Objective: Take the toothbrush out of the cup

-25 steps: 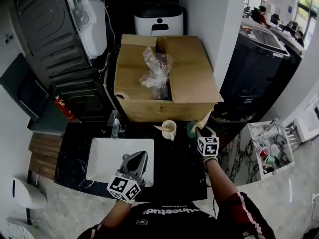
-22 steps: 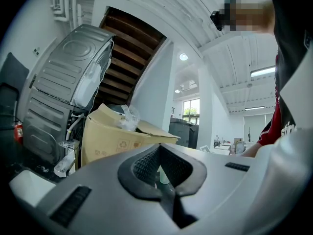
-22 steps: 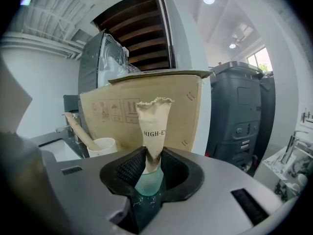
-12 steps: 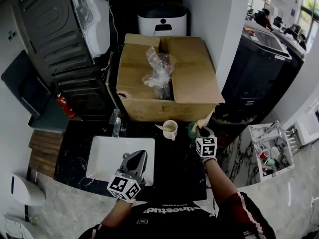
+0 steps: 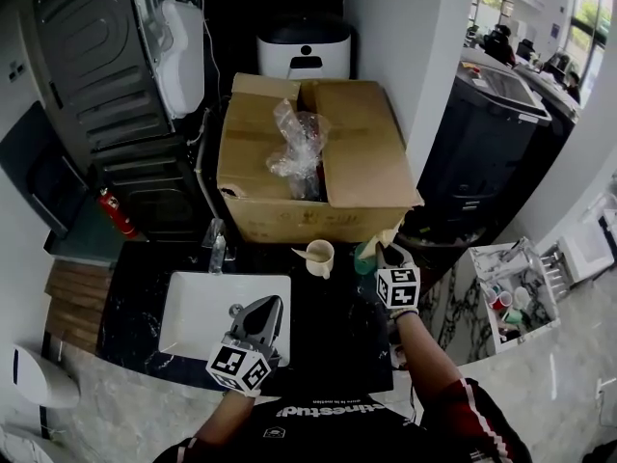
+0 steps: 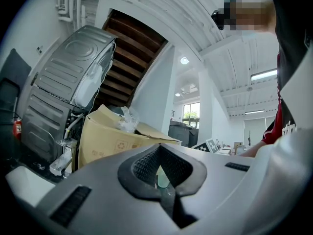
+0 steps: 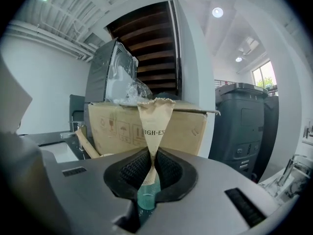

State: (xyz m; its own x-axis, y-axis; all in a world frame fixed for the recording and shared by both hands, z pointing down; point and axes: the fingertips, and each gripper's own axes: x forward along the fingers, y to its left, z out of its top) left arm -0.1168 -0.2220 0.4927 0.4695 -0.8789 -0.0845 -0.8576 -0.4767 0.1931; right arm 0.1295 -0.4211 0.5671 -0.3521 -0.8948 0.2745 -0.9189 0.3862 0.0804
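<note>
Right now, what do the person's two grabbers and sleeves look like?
Both the left gripper and the right gripper are smooth grey plastic wedges with black ribbed pads. Each carries a white cube printed with black square markers. The dark top's right sleeve has red and white stripes.

The left gripper [image 5: 270, 307] is held level, close in front of the body, with its jaws pressed together and nothing between them. The right gripper [image 5: 386, 252] is reached further forward on a stretched arm and tipped slightly down. Its jaws have just been closing and now pinch the paper-wrapped toothbrush [image 7: 155, 119].
</note>
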